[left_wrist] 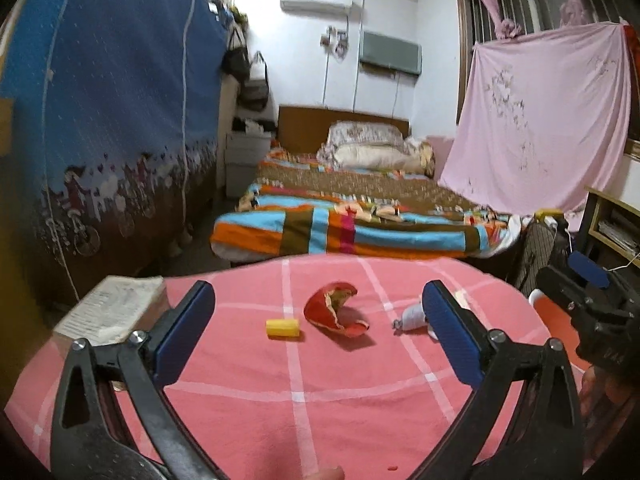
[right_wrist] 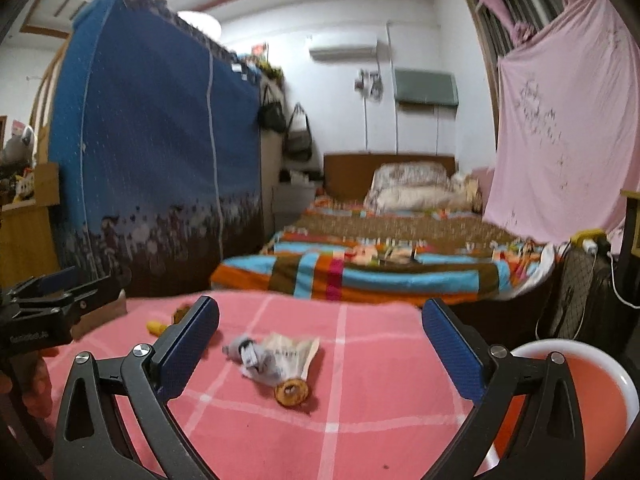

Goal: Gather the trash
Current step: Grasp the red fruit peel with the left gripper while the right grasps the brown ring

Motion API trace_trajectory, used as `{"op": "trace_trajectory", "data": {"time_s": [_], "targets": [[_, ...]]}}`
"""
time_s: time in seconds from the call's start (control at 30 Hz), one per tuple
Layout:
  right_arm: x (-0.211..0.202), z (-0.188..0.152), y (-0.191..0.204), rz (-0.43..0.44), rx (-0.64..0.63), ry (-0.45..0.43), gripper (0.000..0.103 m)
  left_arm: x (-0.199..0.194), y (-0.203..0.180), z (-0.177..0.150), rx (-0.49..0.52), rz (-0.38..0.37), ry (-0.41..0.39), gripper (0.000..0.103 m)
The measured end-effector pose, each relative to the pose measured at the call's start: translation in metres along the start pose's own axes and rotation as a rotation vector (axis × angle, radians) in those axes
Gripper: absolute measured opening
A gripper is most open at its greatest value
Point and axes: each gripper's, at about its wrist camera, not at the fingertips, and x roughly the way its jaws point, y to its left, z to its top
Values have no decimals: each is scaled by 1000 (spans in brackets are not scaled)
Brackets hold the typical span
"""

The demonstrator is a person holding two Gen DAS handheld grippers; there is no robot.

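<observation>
On the pink checked tablecloth (left_wrist: 280, 408) lie a red torn peel (left_wrist: 334, 314), a small yellow piece (left_wrist: 283, 328) and a crumpled grey-white wrapper (left_wrist: 412, 318). My left gripper (left_wrist: 318, 304) is open, its blue pads either side of the peel, nothing held. In the right wrist view the crumpled wrapper (right_wrist: 272, 356) and a round brown slice (right_wrist: 291, 392) lie between the open fingers of my right gripper (right_wrist: 320, 318). A white bowl with an orange inside (right_wrist: 576, 392) sits at the right. The yellow piece (right_wrist: 157, 326) shows far left.
A paper-covered box (left_wrist: 112, 308) rests on the table's left edge. Beyond the table stands a bed with a striped blanket (left_wrist: 348, 224), a blue fabric wardrobe (left_wrist: 112, 120) on the left and a hung pink sheet (left_wrist: 540, 128) on the right. The right gripper's body (left_wrist: 592, 304) shows at the right.
</observation>
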Motion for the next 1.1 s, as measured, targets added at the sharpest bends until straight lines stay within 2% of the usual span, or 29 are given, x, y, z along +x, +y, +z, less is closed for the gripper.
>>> {"op": "trace_trajectory", "data": {"time_s": [0.13, 0.17, 0.23, 0.33, 0.43, 0.5, 0.53, 0.6, 0.7, 0.83, 0.93, 1.1], "targets": [[18, -4, 4, 11, -13, 122, 83, 24, 3, -2, -31, -31, 118, 76], [18, -4, 4, 11, -13, 122, 81, 29, 4, -2, -42, -41, 145, 71], [33, -10, 3, 46, 3, 227, 72, 41, 8, -5, -79, -63, 201, 64], [46, -16, -1, 76, 39, 312, 64, 56, 9, -9, -128, -93, 273, 53], [51, -22, -4, 89, 63, 368, 54, 66, 6, -12, -147, -105, 315, 44], [53, -23, -4, 93, 64, 381, 52, 71, 1, -13, -149, -102, 341, 36], [57, -26, -2, 109, 54, 418, 51, 74, 0, -13, -152, -102, 349, 33], [60, -27, 1, 114, 46, 431, 48, 77, -2, -14, -160, -100, 363, 27], [66, -31, 5, 125, 35, 461, 37, 85, 0, -14, -174, -83, 387, 20], [66, -33, 1, 148, 63, 473, 28, 91, 4, -16, -206, -67, 417, 9], [66, -32, 2, 147, 54, 470, 28, 92, 6, -17, -222, -62, 427, 0], [64, -30, 2, 143, 53, 453, 28, 92, 7, -17, -234, -40, 438, 0]]}}
